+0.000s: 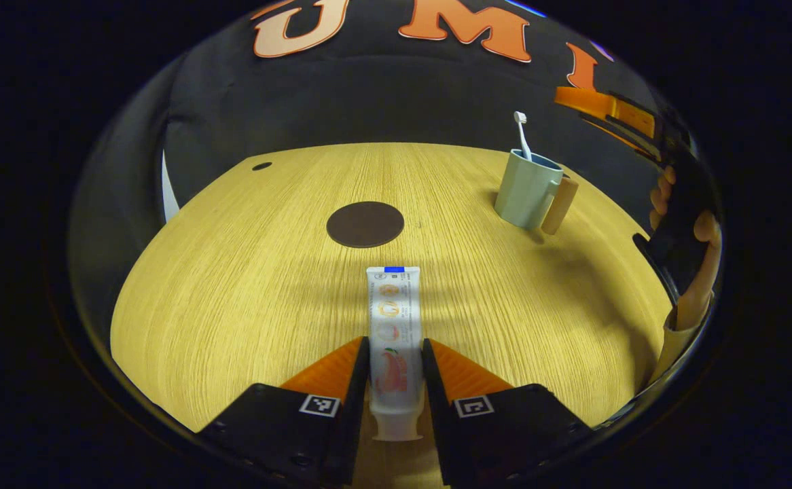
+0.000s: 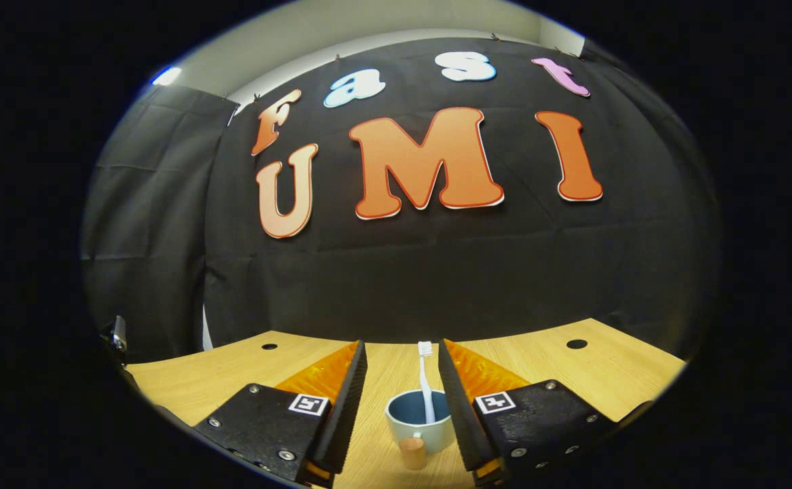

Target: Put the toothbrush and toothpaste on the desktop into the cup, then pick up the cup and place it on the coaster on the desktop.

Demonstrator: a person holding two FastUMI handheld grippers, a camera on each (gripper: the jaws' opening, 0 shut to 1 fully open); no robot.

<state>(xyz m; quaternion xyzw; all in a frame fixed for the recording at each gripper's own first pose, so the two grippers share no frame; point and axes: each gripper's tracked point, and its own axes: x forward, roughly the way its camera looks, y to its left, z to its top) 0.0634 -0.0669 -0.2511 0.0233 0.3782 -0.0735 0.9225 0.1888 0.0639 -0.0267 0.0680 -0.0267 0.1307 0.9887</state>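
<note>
In the left gripper view, the left tool (image 1: 396,353) has its two fingers pressed against either side of the toothpaste (image 1: 394,326), which lies flat on the wooden counter (image 1: 233,285) with its cap end toward the camera and its crimped end pointing away. Just beyond the tube's far end sits the dark round coaster (image 1: 365,224), close to it but not touching. Off to the right, well apart from both, stands the pale green cup (image 1: 527,190) with a tan handle, and the toothbrush (image 1: 522,134) stands inside it, bristles up. At the right edge a hand (image 1: 691,272) holds the other tool. In the right gripper view, the right tool (image 2: 401,380) hangs with its fingers spread apart, gripping nothing; the cup (image 2: 420,420) shows between them farther off, its handle toward the camera, with the toothbrush (image 2: 425,380) upright in it.
</note>
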